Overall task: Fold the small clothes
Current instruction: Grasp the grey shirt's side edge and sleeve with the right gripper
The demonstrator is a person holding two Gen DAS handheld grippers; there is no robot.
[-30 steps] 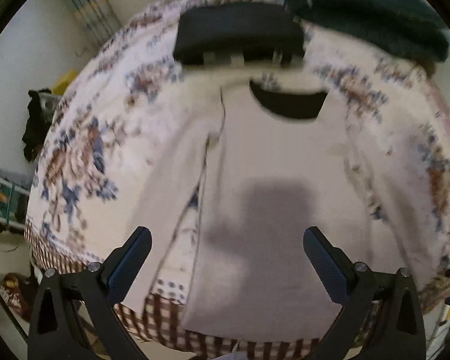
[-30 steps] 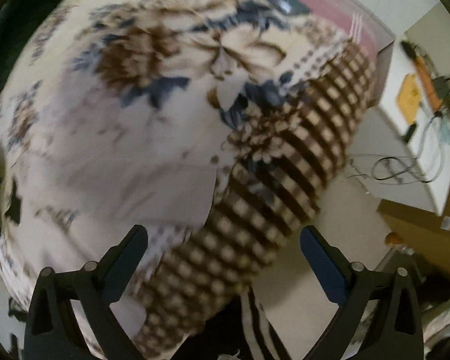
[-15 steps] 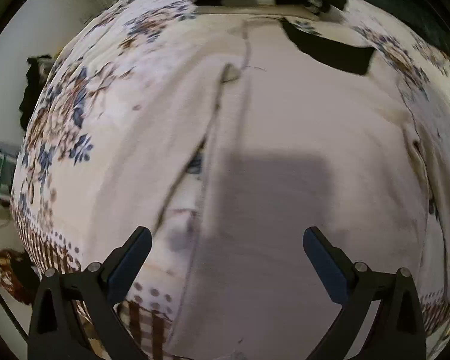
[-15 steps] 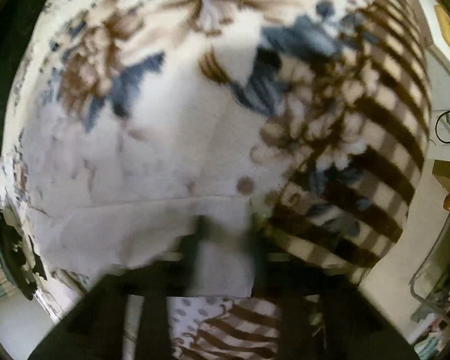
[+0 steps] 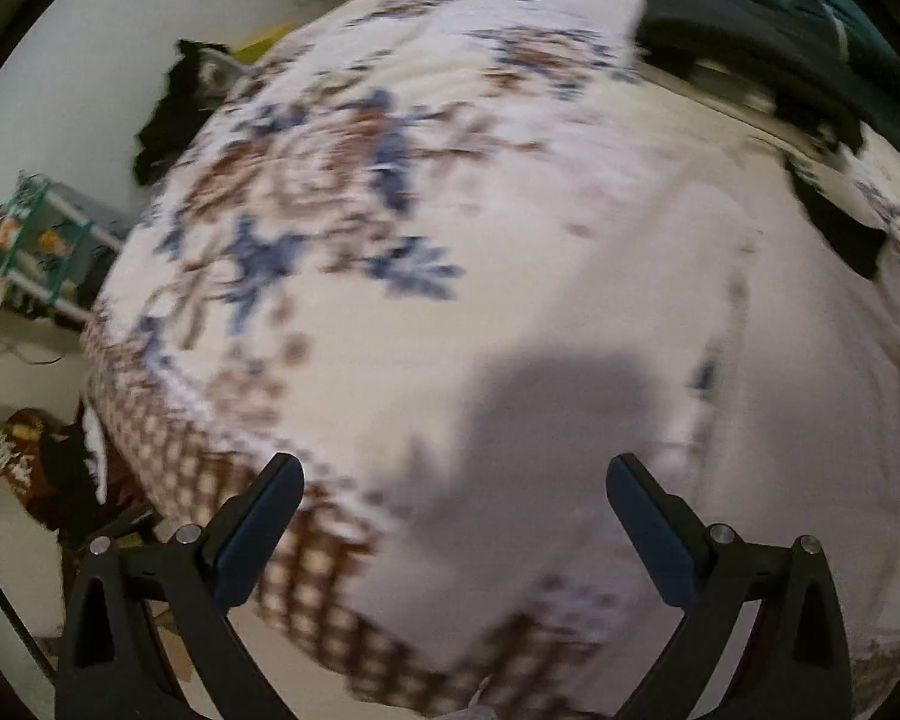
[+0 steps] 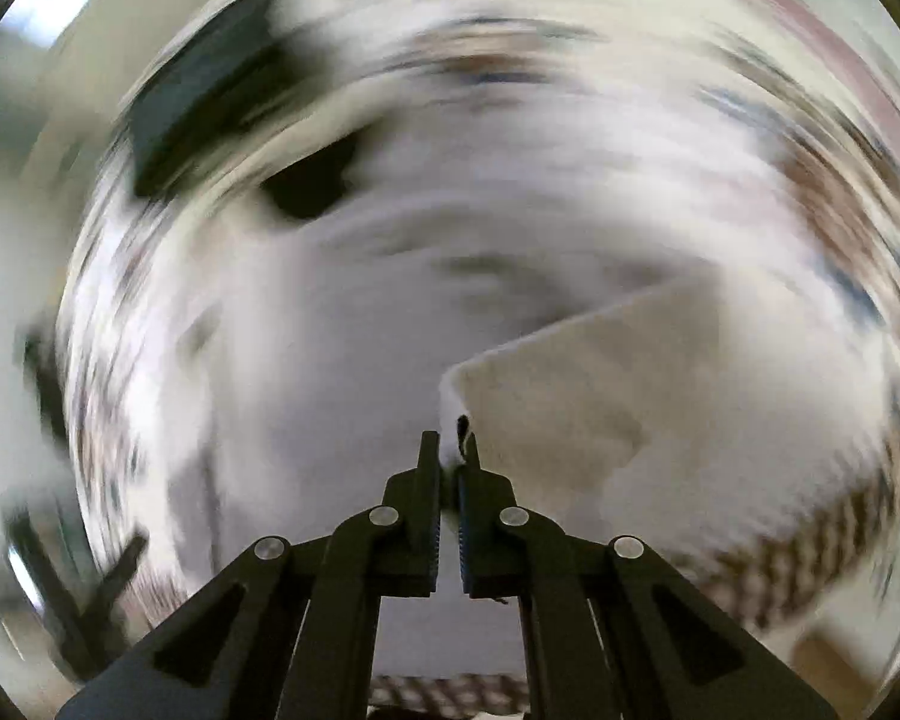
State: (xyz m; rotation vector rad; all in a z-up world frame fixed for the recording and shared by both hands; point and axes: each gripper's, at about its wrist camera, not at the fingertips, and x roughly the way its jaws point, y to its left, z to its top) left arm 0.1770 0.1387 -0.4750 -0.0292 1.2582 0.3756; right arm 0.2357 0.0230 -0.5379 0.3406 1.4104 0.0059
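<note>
The bed [image 5: 342,192] with its flowered blanket is filling both views, and the pale long-sleeved garment [image 5: 720,360] is lying flat on it, toward the right side in the left wrist view, with its dark neckline [image 5: 840,228] pointing to the far end where a dark folded pile [image 5: 744,42] is resting. In the right wrist view the right tool [image 6: 450,450] is clenched on a corner of the garment, and a lifted flap [image 6: 600,384] of the cloth is hanging from its tips (this view is very blurred, so which edge or sleeve it is I cannot tell). The left tool [image 5: 450,528] is released, its fingers wide apart above the blanket beside the garment, gripping nothing. In my judgement the step in hand is carrying the pinched part across the body of the garment to make the first fold. To do it well, the right tool should be travelling low and level, so the cloth is rolling over in a straight crease, while the left tool is coming down to press the body flat, so that the whole garment is not sliding on the soft blanket.
</note>
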